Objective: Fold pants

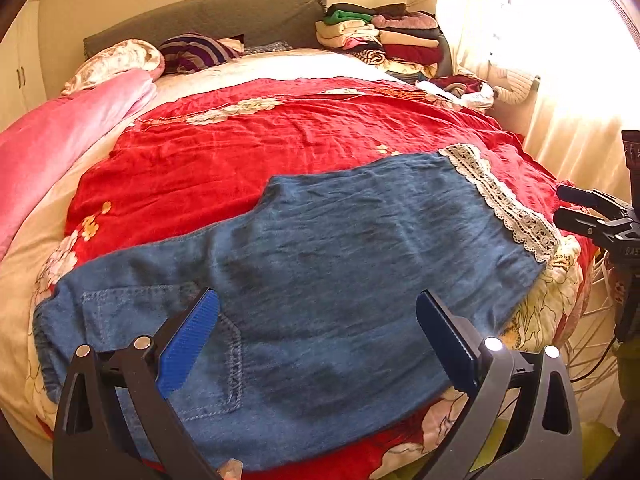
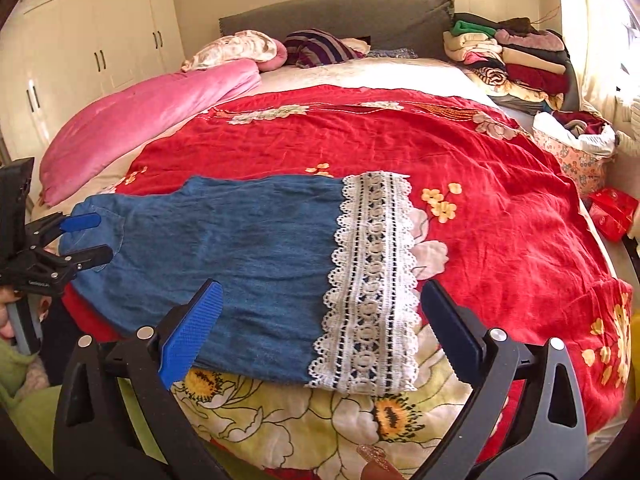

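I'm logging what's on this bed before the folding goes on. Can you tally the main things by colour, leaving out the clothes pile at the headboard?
Blue: 1, the blue denim pants with a white lace hem band
Red: 1, the red floral bedspread
Pink: 1, the pink velvet quilt roll
Striped purple: 1, the purple striped cushion
Total: 4

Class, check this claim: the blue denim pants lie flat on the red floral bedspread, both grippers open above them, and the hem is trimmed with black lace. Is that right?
One detail is wrong: the lace trim is white, not black, as the right wrist view shows. The denim pants do lie flat on the red floral bedspread, with the left gripper and right gripper open above them.
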Tool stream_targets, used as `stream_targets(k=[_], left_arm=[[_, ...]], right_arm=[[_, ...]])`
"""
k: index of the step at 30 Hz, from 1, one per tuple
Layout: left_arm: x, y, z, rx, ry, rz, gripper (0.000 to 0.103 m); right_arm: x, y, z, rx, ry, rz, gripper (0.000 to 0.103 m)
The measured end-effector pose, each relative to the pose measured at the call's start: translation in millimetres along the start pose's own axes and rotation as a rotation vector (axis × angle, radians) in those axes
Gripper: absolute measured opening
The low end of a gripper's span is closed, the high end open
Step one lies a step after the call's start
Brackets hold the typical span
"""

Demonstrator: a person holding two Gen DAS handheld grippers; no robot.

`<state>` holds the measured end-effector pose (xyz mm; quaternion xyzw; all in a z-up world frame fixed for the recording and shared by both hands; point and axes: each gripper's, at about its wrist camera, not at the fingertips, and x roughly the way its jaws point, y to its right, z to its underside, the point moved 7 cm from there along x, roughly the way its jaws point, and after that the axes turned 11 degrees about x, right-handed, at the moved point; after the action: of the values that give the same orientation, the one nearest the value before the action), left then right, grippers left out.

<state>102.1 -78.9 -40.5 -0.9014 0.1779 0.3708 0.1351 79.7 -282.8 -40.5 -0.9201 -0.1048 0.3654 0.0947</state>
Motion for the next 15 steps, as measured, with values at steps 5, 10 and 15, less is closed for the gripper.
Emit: stream_targets(k=[5,10,15], left_arm=[[6,9,-23,0.038,0.022,0.01,0.099],[18,20,-50,0.087,0.036,0.017,0.099],[35,37,-79,0.136,0.041,0.055,0.099]], right_arm=[[0,11,3,0.022,-0.002,0.013,0.094],[3,20,9,0.048,-0.017,0.021,0.094],[8,31,18,0.079,-0.036,0.027,0.094]])
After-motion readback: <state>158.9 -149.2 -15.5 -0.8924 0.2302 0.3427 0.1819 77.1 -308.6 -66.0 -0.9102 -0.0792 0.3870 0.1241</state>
